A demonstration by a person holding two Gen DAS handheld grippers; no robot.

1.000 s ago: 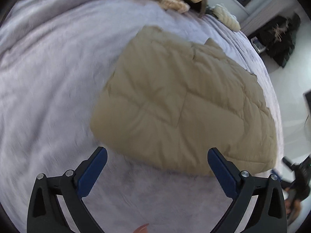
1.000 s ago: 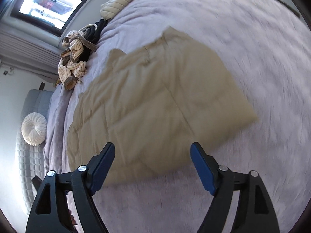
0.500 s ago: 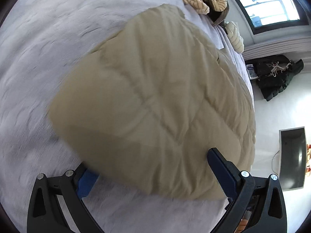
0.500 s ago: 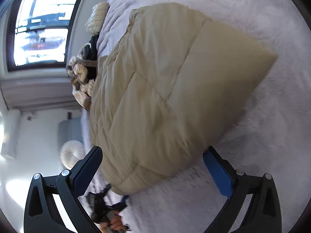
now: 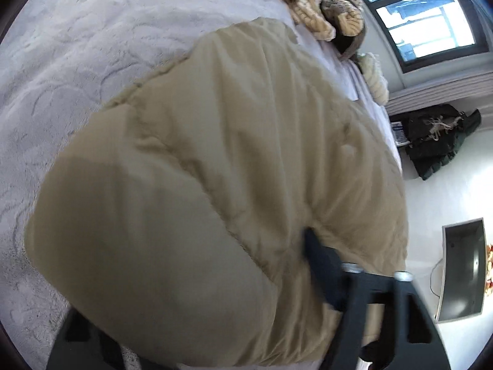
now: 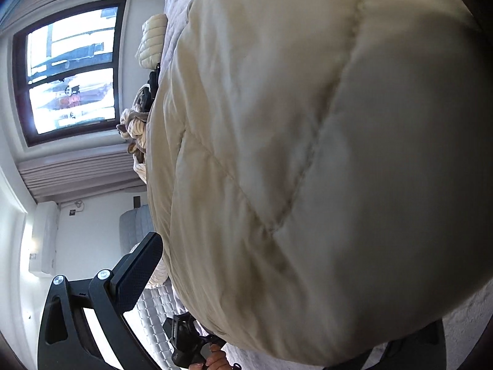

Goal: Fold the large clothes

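A beige quilted jacket [image 5: 215, 169], folded into a thick pad, lies on the lilac bed cover [image 5: 61, 61]. It fills both views and also shows in the right wrist view [image 6: 308, 154]. My left gripper [image 5: 197, 293] reaches around its near corner; one finger [image 5: 320, 271] presses into the padding, the other is hidden under the cloth. My right gripper [image 6: 277, 277] straddles the jacket's other near corner; one finger [image 6: 138, 271] stands clear of the cloth, the other is hidden beneath it.
A pile of striped clothes [image 5: 323, 9] and a cream knitted item [image 5: 374, 77] lie at the bed's far end below a window [image 5: 425, 18]. Dark clothes [image 5: 437, 138] lie on the floor. The other hand's gripper [image 6: 188, 345] shows in the right wrist view.
Both grippers moved in low onto the jacket's near corners, so the jacket now fills both views. The left gripper's jaws have narrowed onto the padding.
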